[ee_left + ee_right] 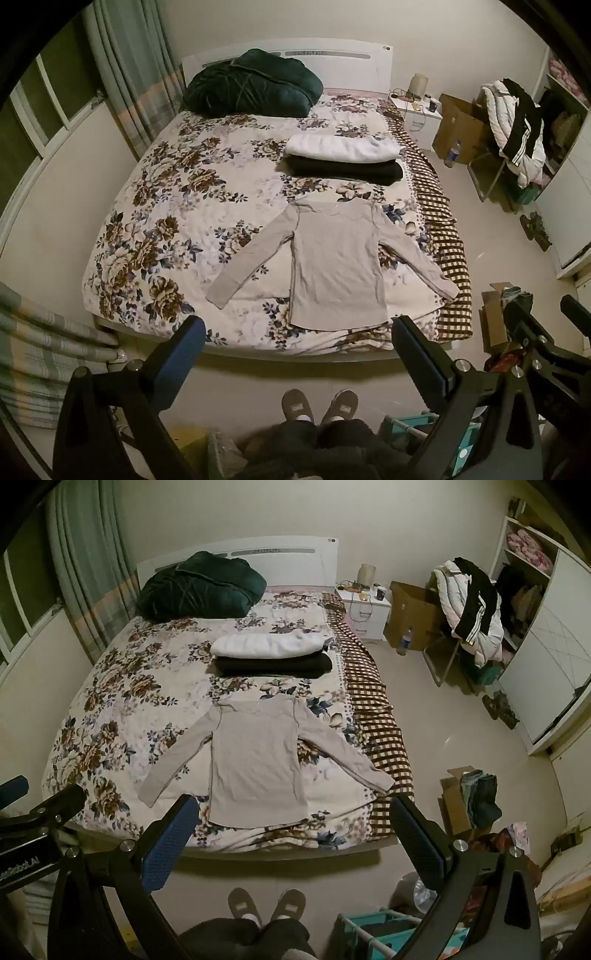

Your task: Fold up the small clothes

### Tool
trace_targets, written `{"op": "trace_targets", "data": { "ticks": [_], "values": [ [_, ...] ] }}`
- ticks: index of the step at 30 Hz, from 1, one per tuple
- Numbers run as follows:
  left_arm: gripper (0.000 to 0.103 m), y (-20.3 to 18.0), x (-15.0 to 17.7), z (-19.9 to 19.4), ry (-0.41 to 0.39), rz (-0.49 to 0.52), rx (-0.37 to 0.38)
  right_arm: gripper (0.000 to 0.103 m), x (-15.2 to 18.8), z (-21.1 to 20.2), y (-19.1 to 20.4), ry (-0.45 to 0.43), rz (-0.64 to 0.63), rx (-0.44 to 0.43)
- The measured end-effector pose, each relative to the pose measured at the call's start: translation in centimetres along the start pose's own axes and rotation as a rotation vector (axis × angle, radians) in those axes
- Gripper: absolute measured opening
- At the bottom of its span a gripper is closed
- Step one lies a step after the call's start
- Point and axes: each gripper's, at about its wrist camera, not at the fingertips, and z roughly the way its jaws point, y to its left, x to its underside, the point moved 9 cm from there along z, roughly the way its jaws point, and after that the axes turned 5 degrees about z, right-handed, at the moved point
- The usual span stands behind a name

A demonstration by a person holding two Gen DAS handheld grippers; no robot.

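- Beige long-sleeved shirt (338,266) (258,764) lies flat on the bed (177,206) (122,701), near its foot edge, both sleeves spread outward.
- Left tool (297,345) is held off the bed's foot, above the floor, jaws wide apart and empty.
- Right tool (291,823) is likewise held off the bed's foot, spread open, gripping nothing.
- White folded garment (341,147) (267,644) rests on a black one (343,171) (273,666) beyond the shirt, toward the headboard.
- Dark green bundle (251,85) (201,585) sits at the bed's head.
- Slippered feet (319,404) (266,902) stand on the floor below the bed's foot.
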Motion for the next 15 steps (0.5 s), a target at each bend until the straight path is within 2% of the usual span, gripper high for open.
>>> {"op": "trace_targets", "data": {
  "ticks": [15],
  "values": [
    [0.103,-0.01,-0.09,-0.05,-0.005,-0.001,0.004,0.103,-0.02,0.13,-0.02,-0.002,0.002,0.002]
  ]
}}
